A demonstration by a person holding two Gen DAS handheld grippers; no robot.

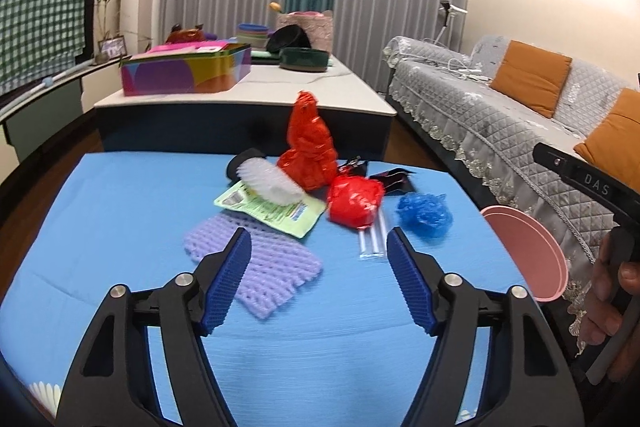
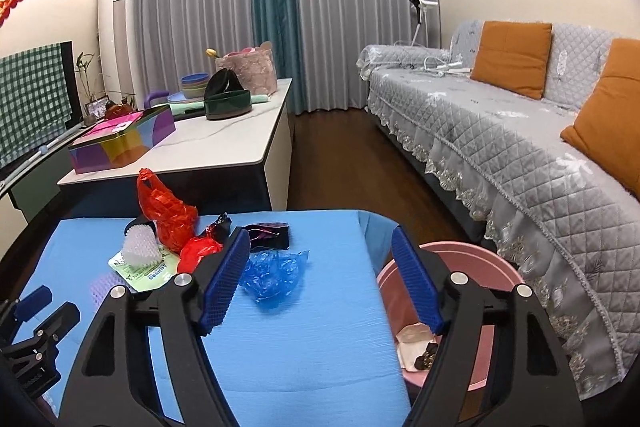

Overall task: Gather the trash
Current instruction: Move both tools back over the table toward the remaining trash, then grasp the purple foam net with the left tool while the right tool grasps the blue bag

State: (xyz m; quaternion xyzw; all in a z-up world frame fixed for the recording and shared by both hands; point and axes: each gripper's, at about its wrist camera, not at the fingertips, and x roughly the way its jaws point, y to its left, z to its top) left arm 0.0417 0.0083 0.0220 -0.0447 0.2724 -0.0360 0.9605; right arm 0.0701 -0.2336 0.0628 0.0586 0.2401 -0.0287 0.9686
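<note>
Now, both tools hover above blue cloth-covered table (image 1: 100,227). Left gripper (image 1: 319,247) fingers spread wide, holding nothing; right gripper (image 2: 320,251) likewise spread, empty. Trash clustered mid-table toward far edge: crumpled blue plastic film (image 2: 272,273), red plastic wads (image 1: 354,201), clear plastic straw sleeve (image 1: 374,237), green printed sachet (image 1: 272,209), dark foil wrappers (image 2: 270,233). Round pink plastic bin (image 2: 492,267) off table's right edge, some scraps inside. Film likely featherlight, soft, springy, slippery; pinch bunched centre, not loose edge.
</note>
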